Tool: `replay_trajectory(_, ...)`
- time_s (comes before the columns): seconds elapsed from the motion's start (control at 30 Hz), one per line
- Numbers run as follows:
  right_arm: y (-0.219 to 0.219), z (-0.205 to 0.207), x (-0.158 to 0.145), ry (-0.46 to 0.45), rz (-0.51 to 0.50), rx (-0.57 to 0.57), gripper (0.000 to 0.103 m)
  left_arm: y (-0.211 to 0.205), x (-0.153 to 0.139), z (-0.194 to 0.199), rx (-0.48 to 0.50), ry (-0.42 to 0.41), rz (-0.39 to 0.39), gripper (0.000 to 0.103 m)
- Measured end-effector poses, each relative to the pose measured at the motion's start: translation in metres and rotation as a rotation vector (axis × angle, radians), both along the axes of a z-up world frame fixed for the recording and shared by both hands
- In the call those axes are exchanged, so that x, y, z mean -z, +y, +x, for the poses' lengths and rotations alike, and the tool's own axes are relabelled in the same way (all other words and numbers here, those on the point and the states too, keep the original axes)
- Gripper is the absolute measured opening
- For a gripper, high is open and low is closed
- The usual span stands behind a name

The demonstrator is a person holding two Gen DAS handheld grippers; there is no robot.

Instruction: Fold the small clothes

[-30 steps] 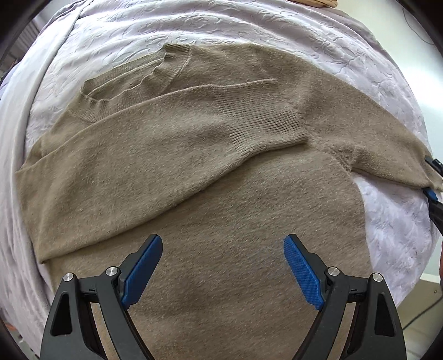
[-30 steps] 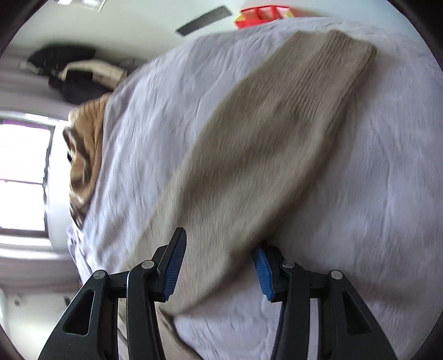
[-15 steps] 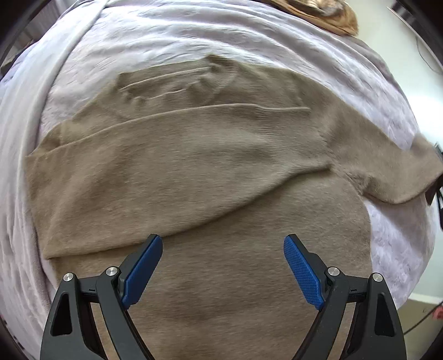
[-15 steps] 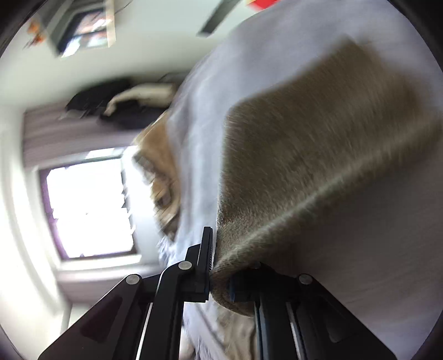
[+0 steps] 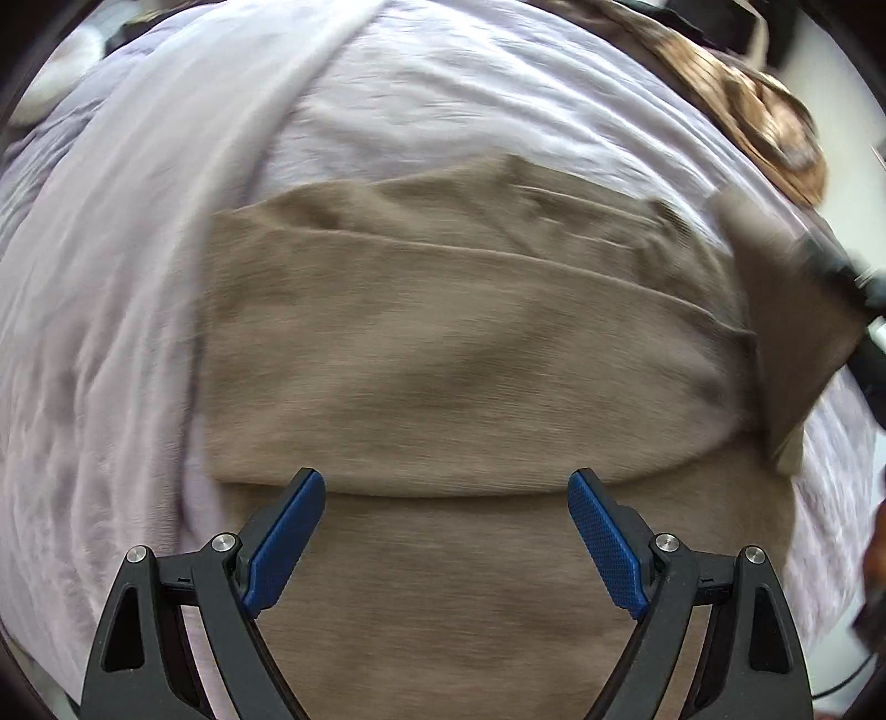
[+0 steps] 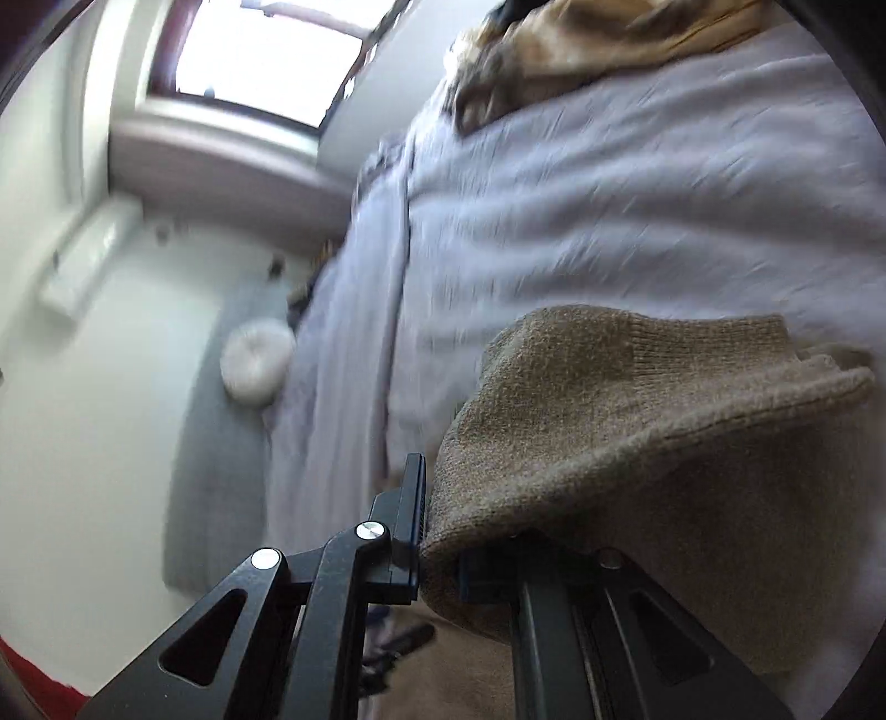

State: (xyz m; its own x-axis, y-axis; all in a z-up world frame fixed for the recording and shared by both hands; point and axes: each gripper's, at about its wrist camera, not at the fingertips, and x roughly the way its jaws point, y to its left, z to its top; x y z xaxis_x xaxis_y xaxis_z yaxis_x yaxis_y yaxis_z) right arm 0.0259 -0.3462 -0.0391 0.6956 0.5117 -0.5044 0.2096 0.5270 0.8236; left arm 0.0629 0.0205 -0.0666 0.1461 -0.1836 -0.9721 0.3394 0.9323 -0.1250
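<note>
Pale purple bedding (image 5: 138, 343) covers the bed under me, all wrinkled. On it lies the tan sweater (image 5: 459, 376), flat, with one sleeve (image 5: 443, 310) folded across its chest. The neck end points away from me, toward a brown striped cloth (image 5: 764, 116) bunched at the far edge of the bed.

No boxes or baskets show, so nothing sits inside anything.

My left claw (image 5: 446, 545) hangs over the sweater's lower half, pointing almost straight down. Its blue pads (image 5: 282, 545) stand wide apart. They hold nothing, and I cannot tell if they touch the wool.

My right claw (image 6: 440, 545) is clenched tight on the other sleeve (image 6: 626, 421), near its ribbed cuff. The sleeve is lifted off the bed and drapes over my right finger. From the left camera I see that sleeve (image 5: 786, 310) standing up at the sweater's right side, with the right claw (image 5: 830, 266) dark and blurry at its top.

A second ago that sleeve lay flat on the bedding, stretched out to the side, and my right claw was half open around it. Now it is pinched and pulled up toward the chest. My left claw has slid over the sweater too, and its pads are as wide as before.

A white wall (image 6: 83, 432) and a bright window (image 6: 266, 50) show beyond the bed.
</note>
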Motion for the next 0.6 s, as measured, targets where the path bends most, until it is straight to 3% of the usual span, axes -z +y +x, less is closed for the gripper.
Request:
replay_trajectory(0.17,0.078,0.039,0.063,0.215,-0.115,-0.173,0.014,0.033,0.013,0.009,-0.076,0.012,-0.009,0.090)
replay_trajectory(0.27,0.085,0.038,0.085,0.308,-0.113,-0.131,0.020,0.043,0.018,0.011,-0.091,0.018,-0.032,0.090)
replay_trajectory(0.33,0.075,0.032,0.085,0.302,-0.050,-0.065,0.041,0.051,0.019,0.012,-0.097,0.027,-0.076,0.090)
replay_trajectory(0.37,0.069,0.026,0.081,0.290,-0.034,-0.015,0.041,0.058,0.019,0.015,-0.100,0.039,-0.123,0.090)
replay_trajectory(0.47,0.049,0.011,0.073,0.251,-0.012,0.146,0.040,0.065,0.020,0.023,-0.120,0.085,-0.259,0.090)
replay_trajectory(0.53,0.041,0.019,0.073,0.249,-0.010,0.180,0.013,0.066,0.019,0.029,-0.127,0.102,-0.336,0.090)
replay_trajectory(0.6,0.049,0.035,0.066,0.232,-0.064,0.126,0.013,0.069,0.018,0.037,-0.129,0.123,-0.415,0.090)
